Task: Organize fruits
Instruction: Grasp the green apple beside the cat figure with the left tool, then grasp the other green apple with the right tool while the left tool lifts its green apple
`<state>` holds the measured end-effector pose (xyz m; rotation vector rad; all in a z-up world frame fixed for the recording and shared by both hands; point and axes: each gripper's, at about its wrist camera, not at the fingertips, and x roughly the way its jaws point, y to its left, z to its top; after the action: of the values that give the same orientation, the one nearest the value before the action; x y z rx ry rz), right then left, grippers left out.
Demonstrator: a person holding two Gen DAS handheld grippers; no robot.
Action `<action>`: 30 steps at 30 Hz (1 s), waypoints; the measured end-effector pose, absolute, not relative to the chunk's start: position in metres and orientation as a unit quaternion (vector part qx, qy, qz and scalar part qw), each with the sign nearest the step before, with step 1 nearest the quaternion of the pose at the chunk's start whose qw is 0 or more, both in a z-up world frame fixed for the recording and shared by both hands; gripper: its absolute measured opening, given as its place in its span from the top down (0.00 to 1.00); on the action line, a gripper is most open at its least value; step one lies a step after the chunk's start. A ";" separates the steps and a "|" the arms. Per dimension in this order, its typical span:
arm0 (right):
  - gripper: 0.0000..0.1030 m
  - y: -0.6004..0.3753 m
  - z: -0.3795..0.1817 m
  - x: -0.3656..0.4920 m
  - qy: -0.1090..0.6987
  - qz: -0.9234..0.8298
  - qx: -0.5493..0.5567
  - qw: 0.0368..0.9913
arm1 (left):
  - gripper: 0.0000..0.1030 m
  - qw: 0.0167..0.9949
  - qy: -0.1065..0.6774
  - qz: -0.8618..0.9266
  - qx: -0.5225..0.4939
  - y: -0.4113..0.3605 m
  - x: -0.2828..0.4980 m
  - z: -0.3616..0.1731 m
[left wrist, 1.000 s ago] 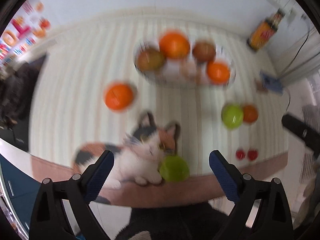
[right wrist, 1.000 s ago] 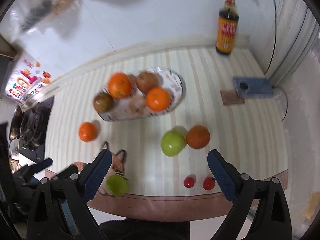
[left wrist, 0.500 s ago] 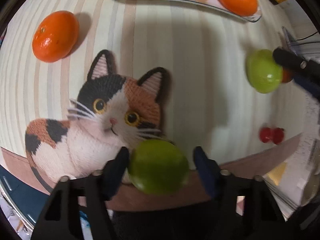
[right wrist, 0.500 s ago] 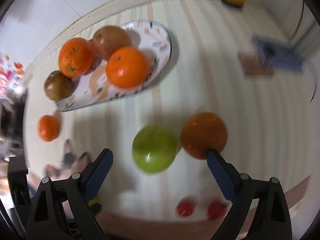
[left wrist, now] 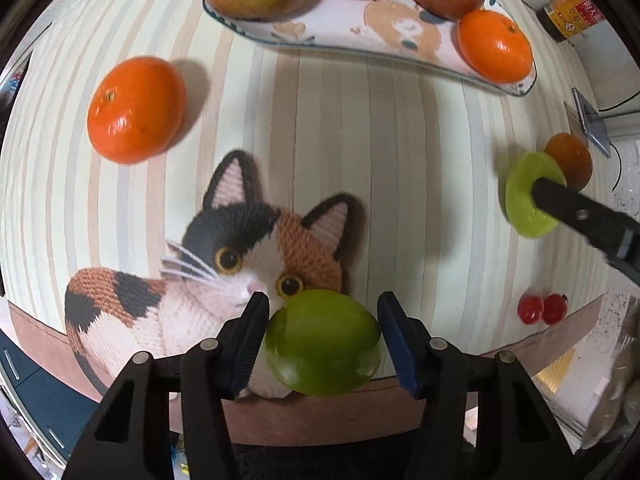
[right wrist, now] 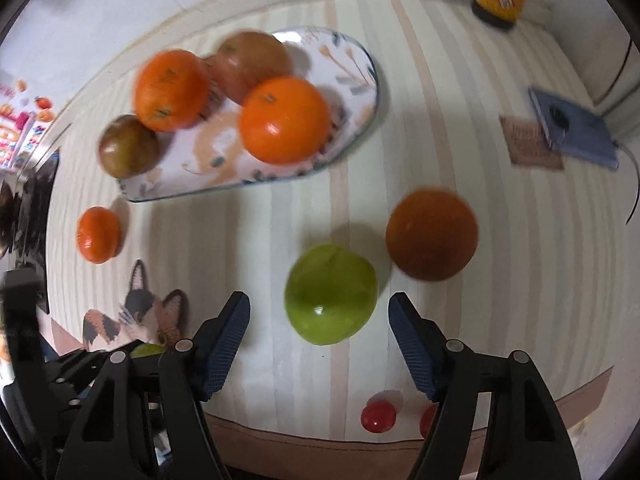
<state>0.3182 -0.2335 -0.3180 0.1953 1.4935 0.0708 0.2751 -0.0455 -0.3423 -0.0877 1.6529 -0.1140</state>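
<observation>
Left wrist view: left hand-held gripper [left wrist: 322, 334], lowered from above, clamps a green fruit [left wrist: 323, 346]; right hand-held gripper [right wrist: 320, 316] is closing around another green fruit [right wrist: 331, 294], not yet touching.

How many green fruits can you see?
2. One round green fruit sits between the left gripper's fingers, by the cat picture. The other green fruit lies ahead of the right gripper, beside a dark orange.

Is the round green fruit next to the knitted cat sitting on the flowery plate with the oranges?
No, the round green fruit lies on the striped mat between the left gripper fingers, while the flowery plate is farther back.
</observation>
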 end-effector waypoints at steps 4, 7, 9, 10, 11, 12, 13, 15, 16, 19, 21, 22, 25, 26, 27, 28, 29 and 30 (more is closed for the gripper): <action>0.34 -0.238 -0.335 0.322 0.681 0.022 0.101 0.725 | 0.48 0.676 0.734 -0.048 -0.041 -0.046 0.284 -0.341; 0.44 -0.242 -0.341 0.321 0.682 0.023 0.106 0.724 | 0.48 0.676 0.734 -0.046 -0.045 -0.044 0.288 -0.341; 0.44 -0.240 -0.342 0.315 0.693 0.042 0.112 0.711 | 0.48 0.676 0.734 -0.045 -0.048 -0.040 0.287 -0.342; 0.44 -0.235 -0.341 0.308 0.697 0.060 0.111 0.706 | 0.48 0.676 0.734 -0.045 -0.047 -0.040 0.286 -0.342; 0.44 -0.229 -0.341 0.302 0.700 0.075 0.106 0.702 | 0.48 0.677 0.733 -0.045 -0.047 -0.038 0.286 -0.342; 0.44 -0.223 -0.341 0.296 0.704 0.089 0.101 0.697 | 0.48 0.678 0.733 -0.045 -0.046 -0.039 0.286 -0.341; 0.44 -0.218 -0.343 0.290 0.709 0.097 0.100 0.691 | 0.48 0.678 0.732 -0.046 -0.044 -0.038 0.284 -0.343; 0.44 -0.213 -0.352 0.280 0.716 0.097 0.101 0.684 | 0.48 0.680 0.731 -0.045 -0.045 -0.039 0.286 -0.343; 0.43 -0.213 -0.355 0.276 0.714 0.097 0.108 0.685 | 0.48 0.680 0.730 -0.045 -0.045 -0.039 0.287 -0.343; 0.43 -0.212 -0.355 0.270 0.707 0.092 0.107 0.693 | 0.48 0.679 0.731 -0.045 -0.045 -0.040 0.287 -0.342; 0.43 -0.207 -0.355 0.266 0.705 0.093 0.104 0.695 | 0.48 0.679 0.731 -0.044 -0.046 -0.040 0.288 -0.342; 0.44 -0.207 -0.354 0.266 0.706 0.093 0.105 0.694 | 0.48 0.679 0.732 -0.047 -0.046 -0.042 0.289 -0.341; 0.44 -0.213 -0.343 0.273 0.695 0.093 0.118 0.703 | 0.50 0.681 0.729 -0.053 -0.056 -0.045 0.294 -0.334; 0.44 -0.213 -0.337 0.276 0.686 0.091 0.125 0.711 | 0.55 0.682 0.727 -0.057 -0.062 -0.045 0.299 -0.329; 0.44 -0.214 -0.331 0.281 0.676 0.091 0.137 0.718 | 0.61 0.686 0.722 -0.062 -0.070 -0.044 0.306 -0.320; 0.44 -0.215 -0.326 0.285 0.667 0.092 0.147 0.724 | 0.67 0.690 0.717 -0.066 -0.073 -0.044 0.313 -0.312; 0.44 -0.216 -0.322 0.290 0.659 0.093 0.155 0.730 | 0.67 0.694 0.713 -0.069 -0.072 -0.044 0.320 -0.305; 0.44 -0.214 -0.318 0.299 0.649 0.093 0.164 0.737 | 0.67 0.701 0.706 -0.074 -0.072 -0.045 0.333 -0.294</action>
<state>0.2989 -0.2141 -0.3177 0.3595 1.4261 0.2045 0.3329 -0.0446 -0.2942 -0.1592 1.5715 -0.1637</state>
